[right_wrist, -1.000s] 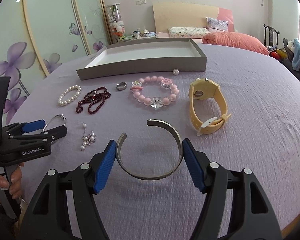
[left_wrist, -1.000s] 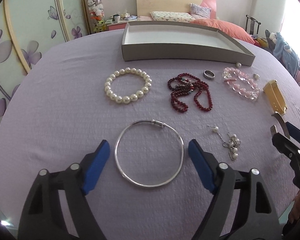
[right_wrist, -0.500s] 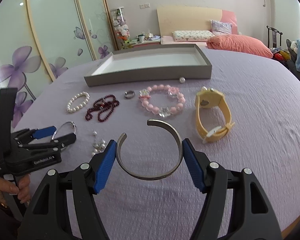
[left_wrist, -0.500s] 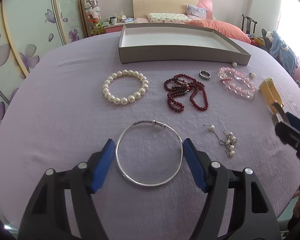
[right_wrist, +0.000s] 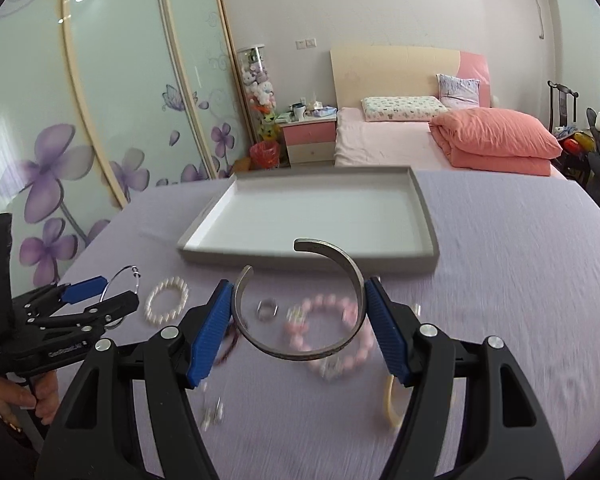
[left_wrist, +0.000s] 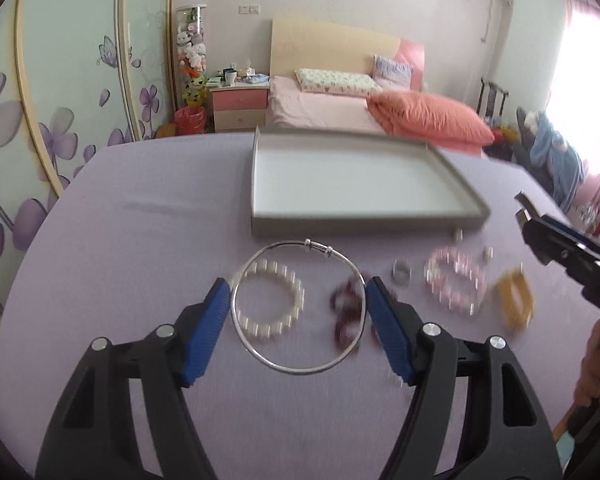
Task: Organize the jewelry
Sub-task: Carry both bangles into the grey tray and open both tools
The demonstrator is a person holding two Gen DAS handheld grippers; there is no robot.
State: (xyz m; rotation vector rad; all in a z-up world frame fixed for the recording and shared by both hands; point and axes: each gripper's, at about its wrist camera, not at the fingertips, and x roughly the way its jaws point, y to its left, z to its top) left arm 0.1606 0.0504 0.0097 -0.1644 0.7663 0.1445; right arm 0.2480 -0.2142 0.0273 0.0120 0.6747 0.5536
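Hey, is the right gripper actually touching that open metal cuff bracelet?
Touching. The right wrist view shows the right gripper with both blue pads pressed against the sides of the cuff bracelet, holding it up above the table.

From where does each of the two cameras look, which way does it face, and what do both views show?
Left wrist: on the left hand-held gripper, facing the grey tray and the bed; it holds the thin silver bangle.
Right wrist: on the right hand-held gripper, facing the same way, holding the open cuff bracelet; the person's left hand shows.
Shared: tray, pearl bracelet, purple cloth.
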